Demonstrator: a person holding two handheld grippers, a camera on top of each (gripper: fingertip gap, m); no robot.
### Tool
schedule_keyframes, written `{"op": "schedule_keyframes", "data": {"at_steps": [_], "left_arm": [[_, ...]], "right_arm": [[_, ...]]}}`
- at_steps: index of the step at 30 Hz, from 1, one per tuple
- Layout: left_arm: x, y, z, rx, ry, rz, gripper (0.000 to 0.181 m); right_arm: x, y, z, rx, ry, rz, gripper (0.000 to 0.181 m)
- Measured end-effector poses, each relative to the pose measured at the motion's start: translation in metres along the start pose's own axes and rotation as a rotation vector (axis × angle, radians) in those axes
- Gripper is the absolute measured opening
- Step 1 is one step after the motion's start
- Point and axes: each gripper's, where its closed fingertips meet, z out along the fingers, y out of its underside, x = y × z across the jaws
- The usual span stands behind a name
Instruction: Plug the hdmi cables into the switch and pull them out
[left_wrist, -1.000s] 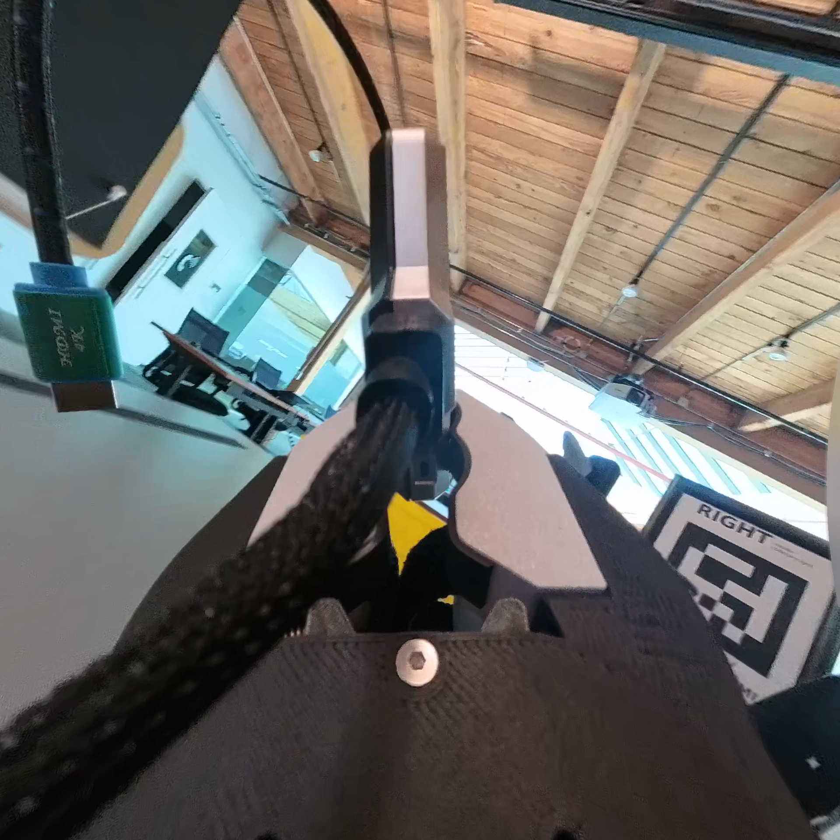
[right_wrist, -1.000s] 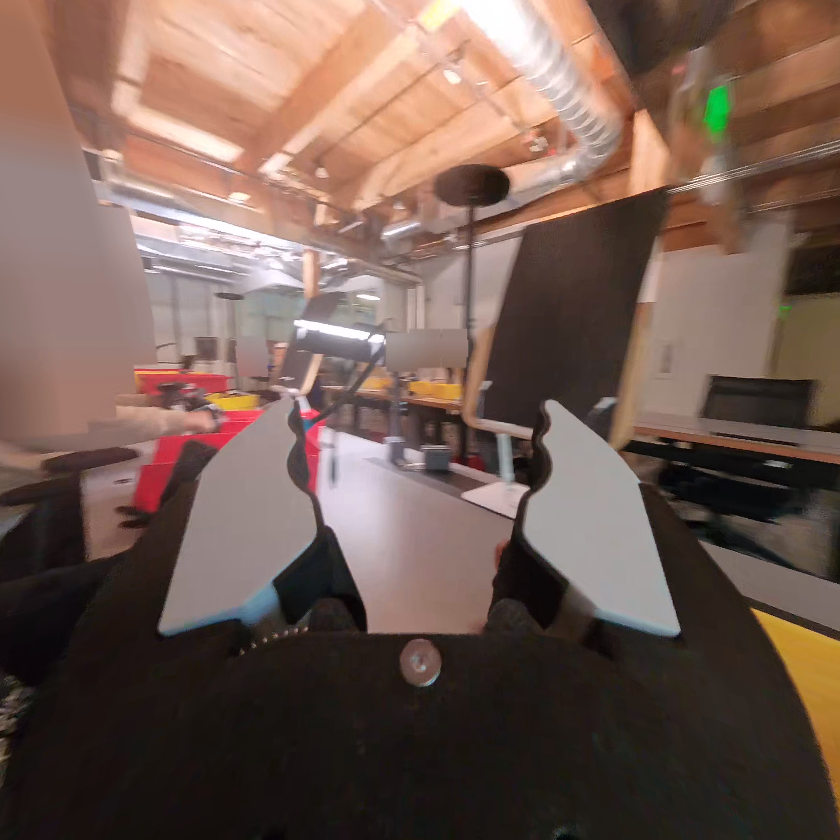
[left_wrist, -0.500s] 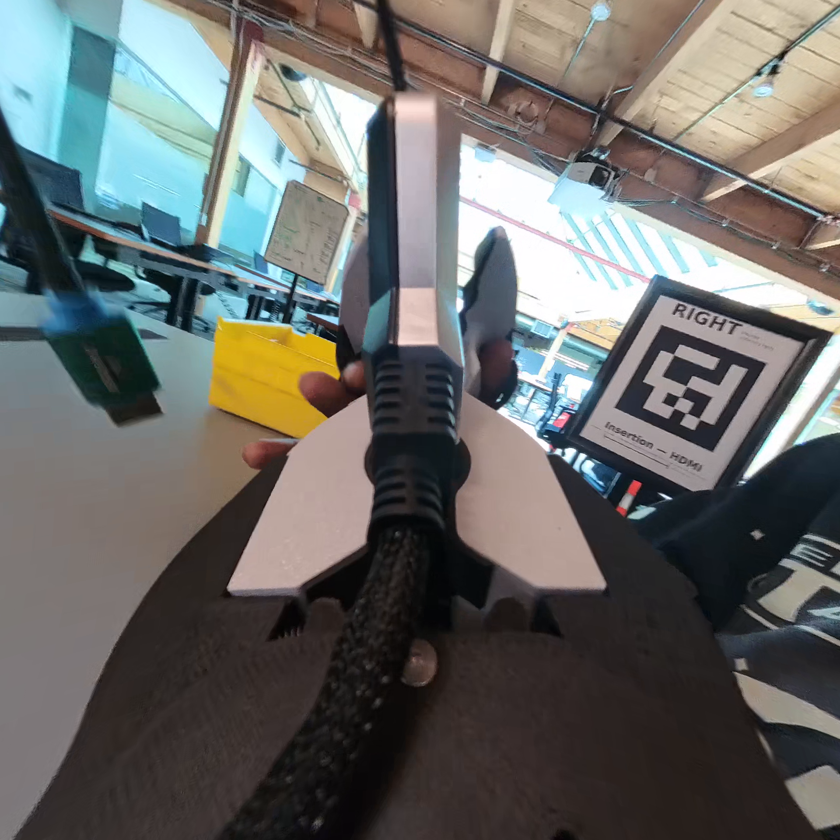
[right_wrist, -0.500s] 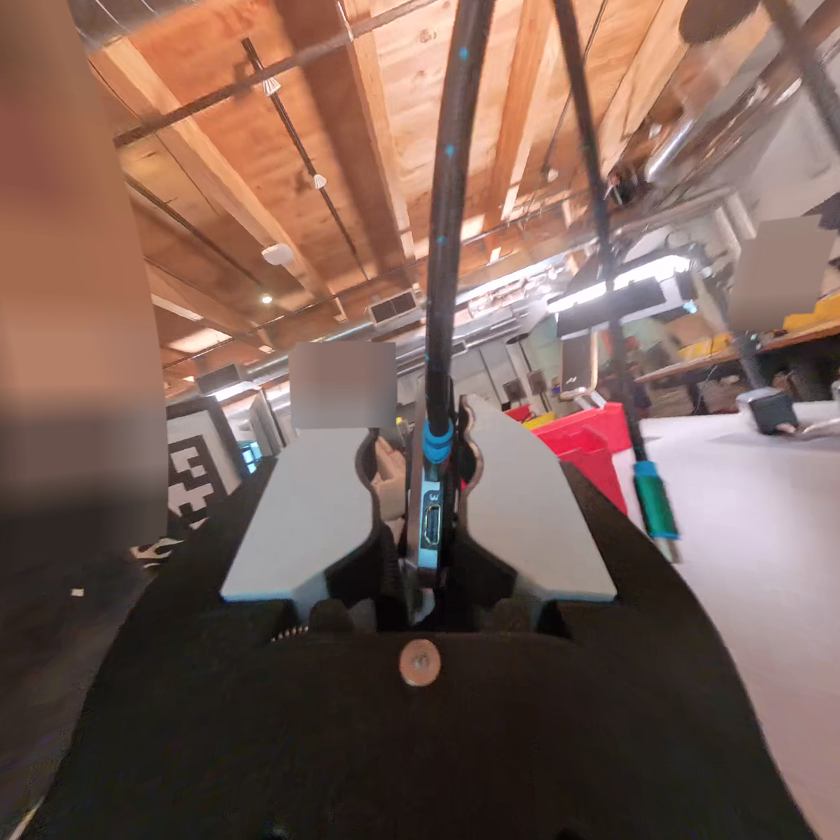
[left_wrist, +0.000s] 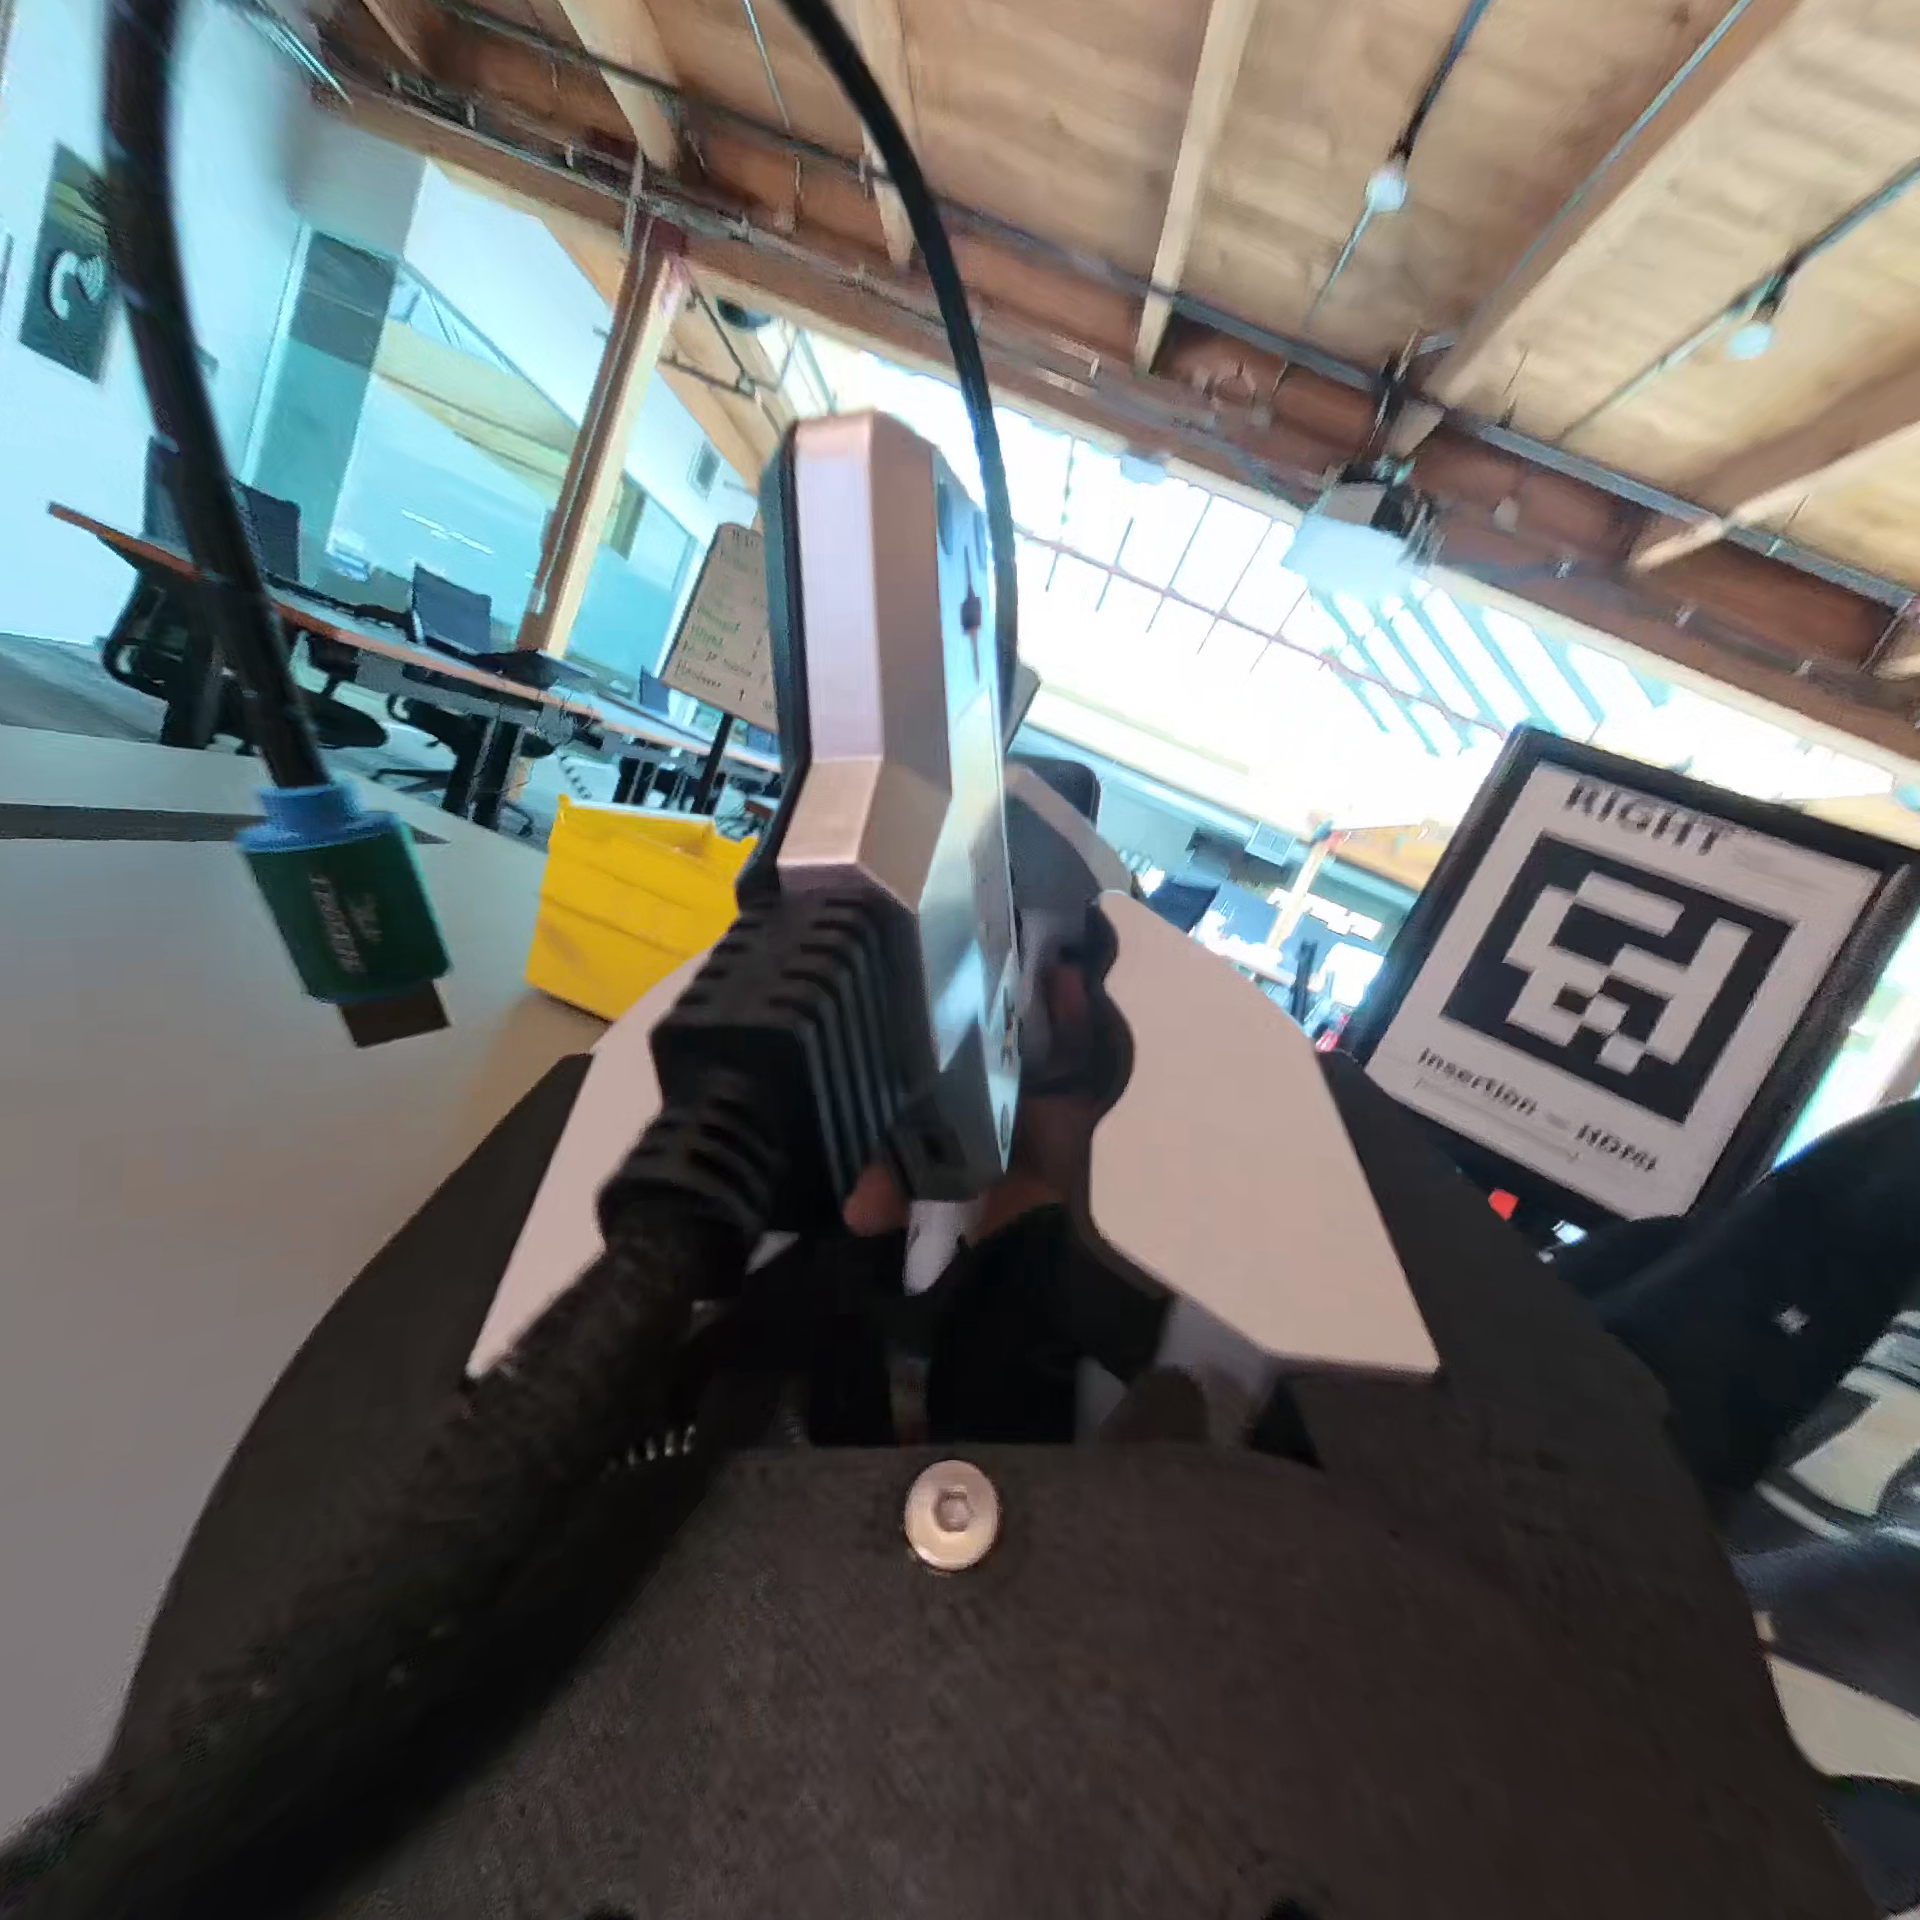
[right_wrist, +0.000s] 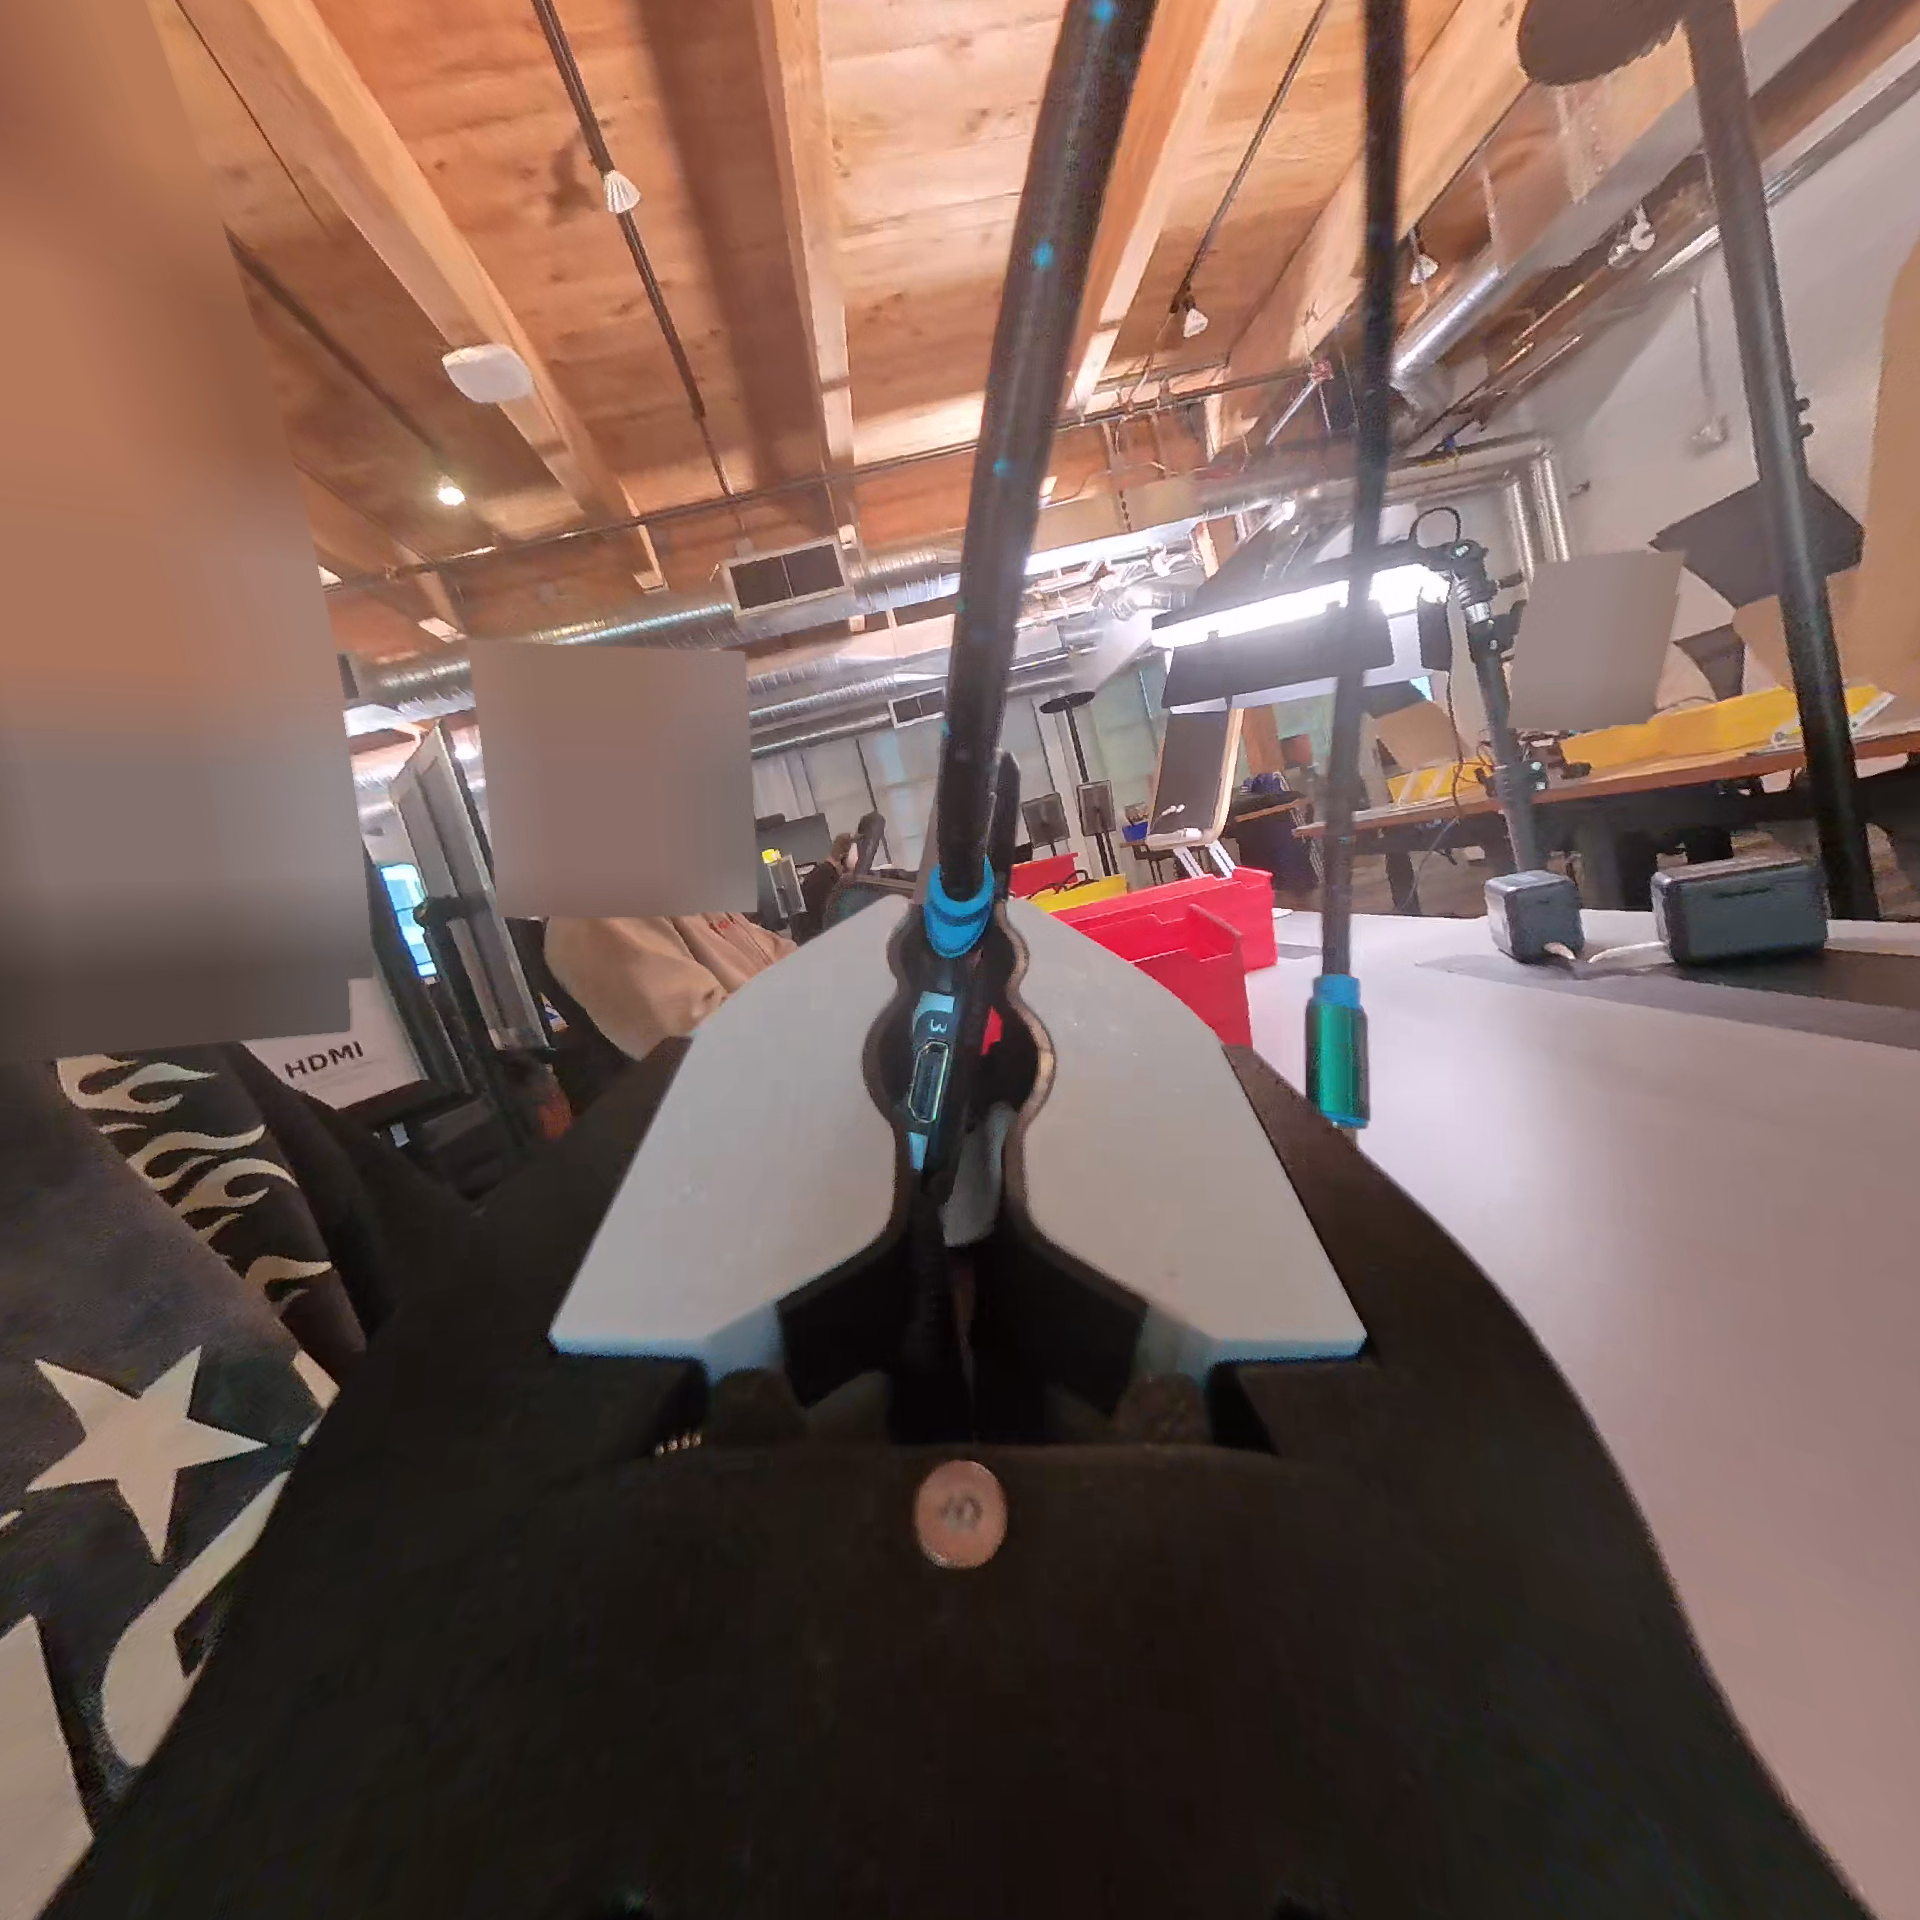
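In the left wrist view, the silver HDMI switch (left_wrist: 883, 665) stands tilted between the fingers of my left gripper (left_wrist: 904, 987). The jaws are apart and do not clamp it. Its ribbed black boot and braided cable (left_wrist: 582, 1278) run down to the lower left. My right gripper (right_wrist: 956, 925) is shut on a dark HDMI plug (right_wrist: 930, 1070) with a blue collar, whose black cable (right_wrist: 997, 468) rises up. I cannot tell whether that plug sits in the switch. A green HDMI plug (left_wrist: 348, 935) hangs free on its own cable; it also shows in the right wrist view (right_wrist: 1337, 1049).
A grey table (right_wrist: 1558, 1299) carries red bins (right_wrist: 1174, 935) and two small dark boxes (right_wrist: 1735, 925), with a black stand pole (right_wrist: 1766, 468) beside them. A yellow bin (left_wrist: 623, 914) and a framed marker sign (left_wrist: 1621, 977) stand behind the switch. A person's patterned clothing (right_wrist: 156, 1403) is at the left.
My right gripper, open and empty a second ago, came to the blue-collared plug and shut on it. My left jaws have opened off the switch's cable end, and the switch has tilted.
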Motion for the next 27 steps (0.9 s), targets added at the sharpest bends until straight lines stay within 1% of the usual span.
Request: {"op": "schedule_keyframes", "data": {"at_steps": [3,5,6,7,11,13,14,16,21,23,27], "left_arm": [[0.002,-0.013,-0.003,0.086,0.046,-0.075,0.048],[-0.002,-0.022,-0.007,0.156,0.04,-0.125,0.048],[-0.004,-0.027,-0.01,0.194,0.039,-0.144,0.047],[-0.006,-0.031,-0.012,0.226,0.038,-0.16,0.041],[-0.008,-0.033,-0.014,0.253,0.034,-0.158,0.027],[-0.008,-0.034,-0.014,0.27,0.038,-0.148,0.026],[-0.008,-0.036,-0.015,0.283,0.037,-0.145,0.026],[-0.006,-0.038,-0.017,0.302,0.041,-0.137,0.023],[0.004,-0.031,-0.017,0.309,0.053,-0.101,0.022],[0.006,-0.029,-0.019,0.347,0.043,-0.107,0.023],[-0.001,-0.024,-0.023,0.346,0.002,-0.128,0.023]], "right_arm": [[-0.002,0.003,0.001,-0.02,-0.005,-0.034,0.011],[-0.001,0.007,0.002,-0.044,0.003,-0.045,0.011],[-0.001,0.01,0.003,-0.062,0.004,-0.039,0.011],[-0.001,0.013,0.003,-0.075,0.003,-0.034,0.012],[-0.004,0.013,0.006,-0.064,-0.001,-0.041,0.011],[-0.004,0.012,0.008,-0.059,0.021,-0.02,0.012],[-0.003,0.012,0.01,-0.056,0.047,0.031,0.012],[-0.003,0.01,0.014,0.0,0.095,0.125,0.012],[-0.009,0.0,0.016,0.317,0.132,0.186,0.012],[-0.011,0.0,0.015,0.415,0.126,0.197,0.011],[-0.004,0.008,0.013,0.413,0.161,0.223,0.011]]}}
